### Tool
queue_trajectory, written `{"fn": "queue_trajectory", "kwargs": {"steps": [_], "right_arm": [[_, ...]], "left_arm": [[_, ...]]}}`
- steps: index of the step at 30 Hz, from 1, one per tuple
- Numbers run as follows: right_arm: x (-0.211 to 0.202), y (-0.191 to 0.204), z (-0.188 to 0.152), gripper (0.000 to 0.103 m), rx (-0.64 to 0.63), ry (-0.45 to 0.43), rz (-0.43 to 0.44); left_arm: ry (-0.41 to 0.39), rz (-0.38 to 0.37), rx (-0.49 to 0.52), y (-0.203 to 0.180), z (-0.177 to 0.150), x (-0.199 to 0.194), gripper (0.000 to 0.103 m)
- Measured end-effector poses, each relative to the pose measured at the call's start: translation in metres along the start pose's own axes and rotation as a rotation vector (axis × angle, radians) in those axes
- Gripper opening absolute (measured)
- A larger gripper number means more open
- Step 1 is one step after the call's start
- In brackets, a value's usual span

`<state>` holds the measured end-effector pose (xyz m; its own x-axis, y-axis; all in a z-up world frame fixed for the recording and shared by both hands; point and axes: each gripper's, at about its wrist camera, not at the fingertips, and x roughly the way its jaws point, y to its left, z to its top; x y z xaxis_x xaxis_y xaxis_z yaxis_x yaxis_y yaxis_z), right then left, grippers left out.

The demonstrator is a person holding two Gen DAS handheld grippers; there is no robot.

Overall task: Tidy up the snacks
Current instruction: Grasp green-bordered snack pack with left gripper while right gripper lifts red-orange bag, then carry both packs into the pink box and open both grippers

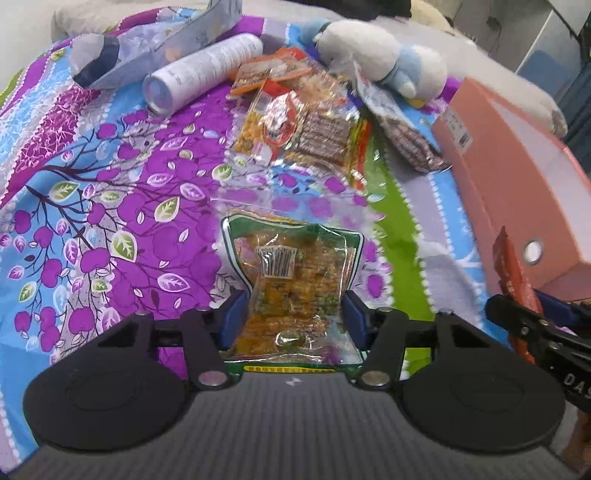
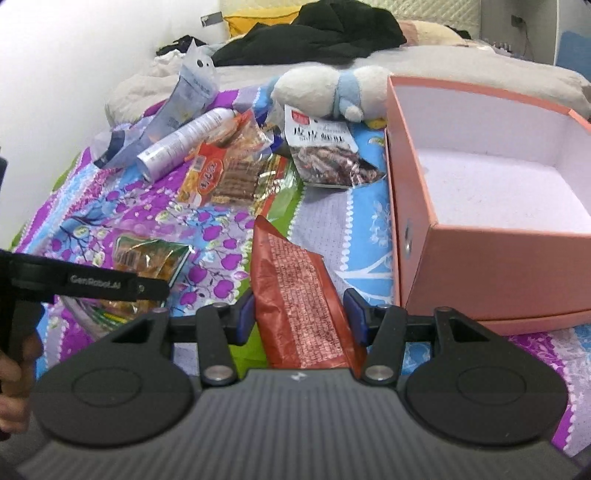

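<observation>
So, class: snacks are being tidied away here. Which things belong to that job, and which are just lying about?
Job: green-edged snack bag in the left hand-held gripper; red snack packet in the right hand-held gripper; snack pile; open pink box.

Lying about: plush toy; white can; black clothing.

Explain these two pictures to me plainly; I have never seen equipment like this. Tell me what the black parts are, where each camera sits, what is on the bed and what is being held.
No robot arm here: a person carries a hand-held claw in each hand, each with a fisheye camera looking along its two fingers. One picture comes from the left claw, the other from the right claw. The left grips a green-edged snack bag; the right grips a red snack packet. On the flowered bedspread lie more snack bags, a white canister, a plush toy and an open, empty pink box, likely meant for the snacks.
</observation>
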<state>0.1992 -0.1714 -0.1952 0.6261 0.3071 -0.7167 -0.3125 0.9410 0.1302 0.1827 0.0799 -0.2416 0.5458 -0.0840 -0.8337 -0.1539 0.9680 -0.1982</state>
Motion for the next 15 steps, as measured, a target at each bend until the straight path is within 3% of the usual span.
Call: {"fn": "queue_trajectory", "kwargs": {"steps": [15], "right_arm": [[-0.061,-0.001,0.043,0.054,0.013,-0.140,0.012]], "left_arm": [[-0.125,-0.100,0.023,-0.042,0.035,-0.080,0.062]]}}
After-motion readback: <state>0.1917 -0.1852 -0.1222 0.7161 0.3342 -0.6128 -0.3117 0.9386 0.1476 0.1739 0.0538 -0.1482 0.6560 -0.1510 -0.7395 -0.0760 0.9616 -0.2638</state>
